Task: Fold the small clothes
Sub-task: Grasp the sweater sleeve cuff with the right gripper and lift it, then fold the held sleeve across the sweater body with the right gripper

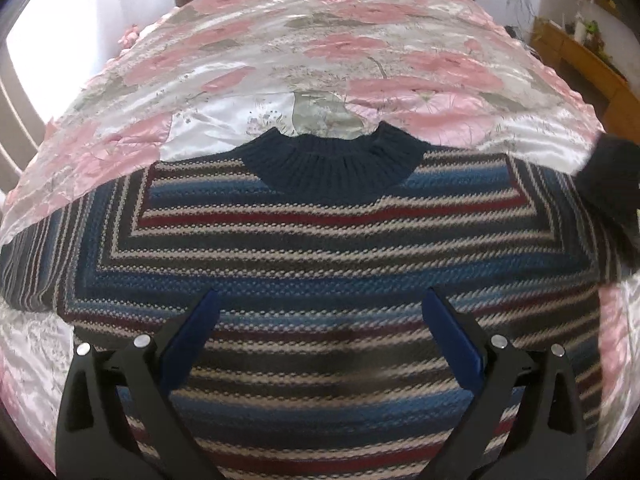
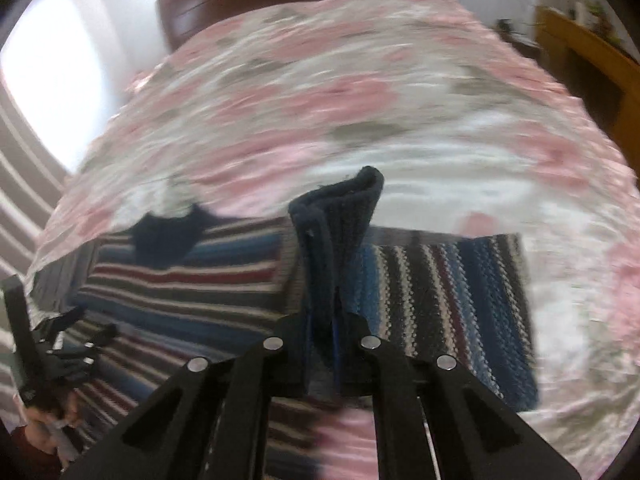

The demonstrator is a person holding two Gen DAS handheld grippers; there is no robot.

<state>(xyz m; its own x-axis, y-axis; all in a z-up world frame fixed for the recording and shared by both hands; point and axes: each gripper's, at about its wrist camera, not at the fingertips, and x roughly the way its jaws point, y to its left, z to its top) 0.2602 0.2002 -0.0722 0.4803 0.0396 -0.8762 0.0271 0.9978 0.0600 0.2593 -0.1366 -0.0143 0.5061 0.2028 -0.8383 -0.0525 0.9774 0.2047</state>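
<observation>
The left gripper [image 1: 320, 300], a black two-finger claw with blue pads [image 1: 452, 332], has its jaws spread wide apart, with nothing between the fingertips. The right gripper [image 2: 322, 312], a matching black claw with blue-lined fingers [image 2: 335, 344], is clamped tight, its jaws pinching the dark navy ribbed knit cuff [image 2: 340, 220], which stands up beyond its tips. Far left of the right claw, a person's hand [image 2: 52, 420] grips the handle of the left gripper.

Bright daylight; rt view blurred.
</observation>
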